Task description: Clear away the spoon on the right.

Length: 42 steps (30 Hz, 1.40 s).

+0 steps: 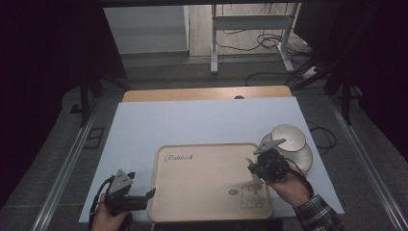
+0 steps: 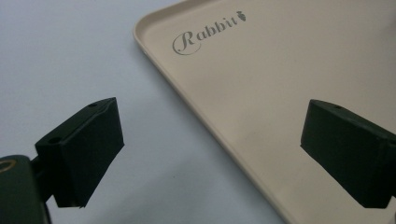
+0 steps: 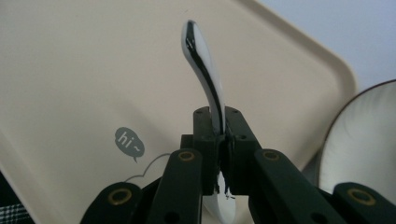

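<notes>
Two claws are at work over a white-covered bench [image 1: 202, 120]. The right claw [image 3: 219, 135] is clamped tight on a white spoon [image 3: 203, 65] (a glossy one, seen edge-on in the right gripper view), whose handle stands up from between the pads while its other end hangs out below them. In the high view the right claw [image 1: 255, 168] sits above the right part of a beige tray [image 1: 202, 187], close to the printed rabbit drawing [image 1: 251, 197] and the small "hi~" bubble [image 3: 129, 142]. Just beyond the tray's right edge lies a white plate [image 1: 303, 156] with a white bowl [image 1: 287, 136] tilted on it; the bowl's rim also shows at the right of the right gripper view.

The left claw [image 1: 144, 196] stands wide apart with nothing between its pads, hovering at the tray's near left edge. In the left gripper view the left claw [image 2: 210, 149] straddles the tray rim [image 2: 196, 100], with the "Rabbit" lettering [image 2: 205, 30] ahead.
</notes>
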Motion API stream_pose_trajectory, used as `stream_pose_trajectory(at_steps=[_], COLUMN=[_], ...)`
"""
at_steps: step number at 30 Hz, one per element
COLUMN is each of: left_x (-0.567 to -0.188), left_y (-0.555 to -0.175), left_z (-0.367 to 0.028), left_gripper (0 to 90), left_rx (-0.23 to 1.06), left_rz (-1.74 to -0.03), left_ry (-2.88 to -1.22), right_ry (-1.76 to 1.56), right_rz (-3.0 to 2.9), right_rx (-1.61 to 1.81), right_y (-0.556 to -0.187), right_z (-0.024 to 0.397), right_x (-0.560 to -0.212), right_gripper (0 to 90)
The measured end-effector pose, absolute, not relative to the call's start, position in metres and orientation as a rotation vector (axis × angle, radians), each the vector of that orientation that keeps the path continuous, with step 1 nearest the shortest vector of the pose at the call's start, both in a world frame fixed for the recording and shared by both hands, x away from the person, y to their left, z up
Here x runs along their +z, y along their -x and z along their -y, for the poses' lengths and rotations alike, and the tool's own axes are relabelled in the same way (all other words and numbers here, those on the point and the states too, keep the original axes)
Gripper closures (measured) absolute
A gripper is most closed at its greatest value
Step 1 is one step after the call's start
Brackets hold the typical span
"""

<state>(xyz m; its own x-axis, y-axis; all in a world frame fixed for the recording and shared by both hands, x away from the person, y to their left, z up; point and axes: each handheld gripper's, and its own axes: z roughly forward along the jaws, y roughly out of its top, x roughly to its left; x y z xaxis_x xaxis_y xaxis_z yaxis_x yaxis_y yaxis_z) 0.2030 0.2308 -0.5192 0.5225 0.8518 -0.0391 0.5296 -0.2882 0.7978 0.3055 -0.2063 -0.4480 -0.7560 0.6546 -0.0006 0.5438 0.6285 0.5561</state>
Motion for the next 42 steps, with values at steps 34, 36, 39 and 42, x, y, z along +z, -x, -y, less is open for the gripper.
stream_pose_trajectory(at_steps=[34, 36, 39, 42], left_x=[-0.519, -0.519, -0.519, -0.519], left_y=[-0.203, -0.203, -0.203, -0.203], left_z=[-0.231, -0.231, -0.231, -0.231], left_gripper=[5.6, 5.6, 5.6, 5.6], left_rx=[0.514, 0.514, 0.514, 0.515], left_rz=[-1.126, -1.125, -1.125, -1.125], left_ry=[-1.966, -1.966, -1.966, -1.967], right_ry=[-0.938, -0.940, -0.936, -0.940], right_rz=[-2.716, -2.716, -2.717, -2.717], right_rx=[0.877, 0.886, 0.870, 0.871], right_y=[-0.305, -0.305, -0.305, -0.305], right_z=[0.180, 0.179, 0.179, 0.180], right_x=[-0.494, -0.498, -0.502, -0.503], right_gripper=[89.7, 89.7, 89.7, 89.7])
